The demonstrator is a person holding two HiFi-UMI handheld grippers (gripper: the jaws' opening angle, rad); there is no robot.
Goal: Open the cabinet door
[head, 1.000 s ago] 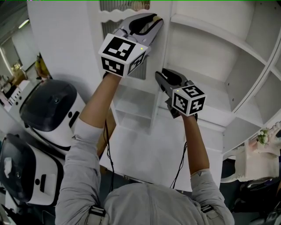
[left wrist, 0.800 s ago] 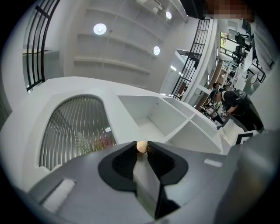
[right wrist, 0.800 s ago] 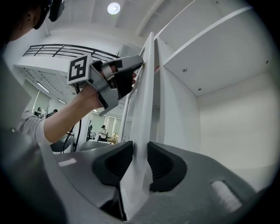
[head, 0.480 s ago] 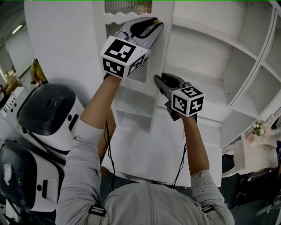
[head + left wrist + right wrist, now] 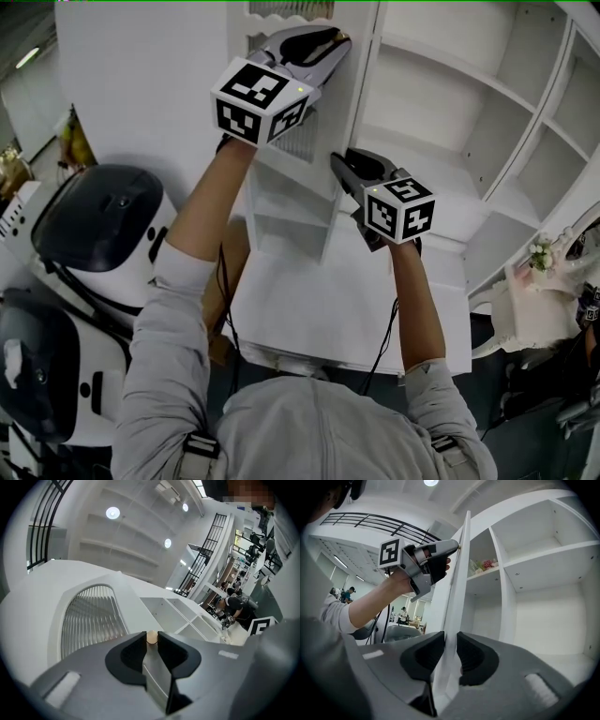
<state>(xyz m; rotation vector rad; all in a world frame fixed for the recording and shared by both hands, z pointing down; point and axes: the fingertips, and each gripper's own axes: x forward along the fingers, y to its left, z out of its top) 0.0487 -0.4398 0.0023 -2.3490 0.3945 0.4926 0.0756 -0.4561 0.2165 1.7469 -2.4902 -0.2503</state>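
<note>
The cabinet door [image 5: 37, 606] is smooth and white-painted with a soft sheen. Its arched inset panel [image 5: 91, 616] looks like ribbed, translucent glass. The knob [image 5: 152, 637] on the door is pale tan and matt. The left gripper [image 5: 333, 39] has a matt grey plastic shell and darker pads [image 5: 129, 656]. Left of the cabinet [image 5: 441, 187], two rounded machines [image 5: 108, 220] are glossy black and white plastic. The person's sleeve [image 5: 169, 347] is grey cloth.

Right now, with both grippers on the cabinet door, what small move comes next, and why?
Probably pull the door a little wider with both hands. The left gripper has its jaws shut on the knob, the right gripper has just been closing its jaws on the door's edge, and the door stands only partly open.
</note>
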